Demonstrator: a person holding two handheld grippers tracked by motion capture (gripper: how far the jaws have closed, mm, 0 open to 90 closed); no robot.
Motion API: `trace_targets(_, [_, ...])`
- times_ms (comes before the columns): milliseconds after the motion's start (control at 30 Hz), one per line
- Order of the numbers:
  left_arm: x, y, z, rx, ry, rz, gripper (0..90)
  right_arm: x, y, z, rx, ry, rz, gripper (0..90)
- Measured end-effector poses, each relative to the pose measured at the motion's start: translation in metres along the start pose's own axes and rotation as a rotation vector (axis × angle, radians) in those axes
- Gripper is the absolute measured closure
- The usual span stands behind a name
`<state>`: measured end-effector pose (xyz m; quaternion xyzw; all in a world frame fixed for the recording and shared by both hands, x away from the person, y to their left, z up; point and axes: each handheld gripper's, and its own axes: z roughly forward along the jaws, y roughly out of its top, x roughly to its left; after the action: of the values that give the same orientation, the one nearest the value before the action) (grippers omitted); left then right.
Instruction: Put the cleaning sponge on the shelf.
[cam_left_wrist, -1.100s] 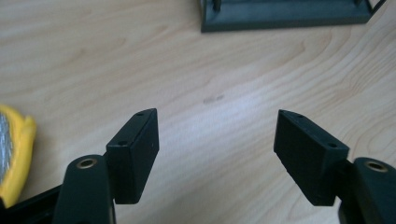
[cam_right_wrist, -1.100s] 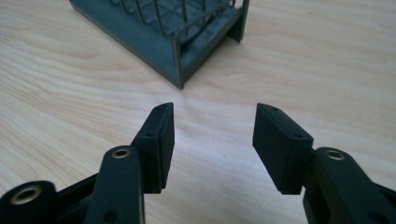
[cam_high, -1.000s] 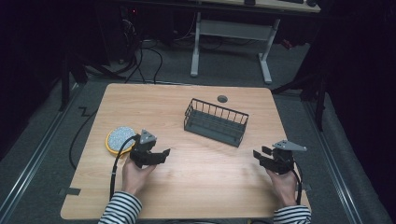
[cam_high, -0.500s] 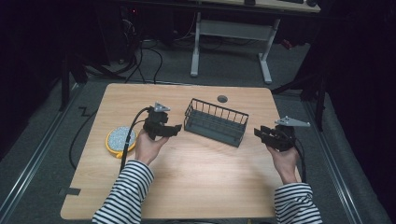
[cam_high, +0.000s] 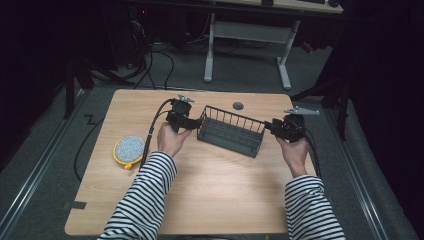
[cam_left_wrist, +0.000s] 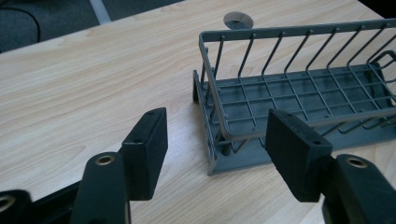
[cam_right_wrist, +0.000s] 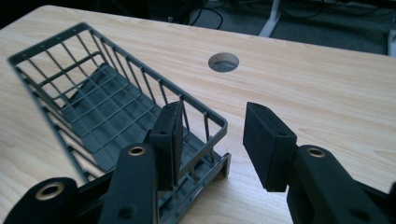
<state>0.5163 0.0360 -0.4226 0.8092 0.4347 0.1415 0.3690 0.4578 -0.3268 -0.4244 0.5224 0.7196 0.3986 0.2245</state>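
Grippers' fingers seemingly astride basket ends

High view: fixed overhead, facing forward and down, far enough to take in the whole worktop. Left tool view: close, low over the worktop, facing one short end of the wire basket. Right tool view: close, low, facing its opposite end. All three share the basket and the cable hole.
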Motion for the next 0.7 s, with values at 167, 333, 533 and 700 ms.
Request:
trace_targets(167, [0.004, 0.001, 0.014, -0.012, -0.052, -0.052, 46.5, 0.000, 0.003, 0.015, 0.028, -0.031, -0.001, 56.8])
trace_targets(333, [0.008, 0.000, 0.018, -0.019, -0.058, -0.059, 52.9, -0.003, 0.004, 0.023, 0.045, -0.034, 0.006, 57.2])
trace_targets(533, [0.008, -0.001, 0.019, -0.025, -0.069, -0.043, 64.1, -0.005, 0.001, 0.037, 0.087, -0.007, 0.029, 62.0])
trace_targets(700, [0.004, -0.001, 0.018, -0.014, -0.056, -0.020, 72.1, -0.001, -0.001, 0.039, 0.118, 0.021, 0.008, 67.1])
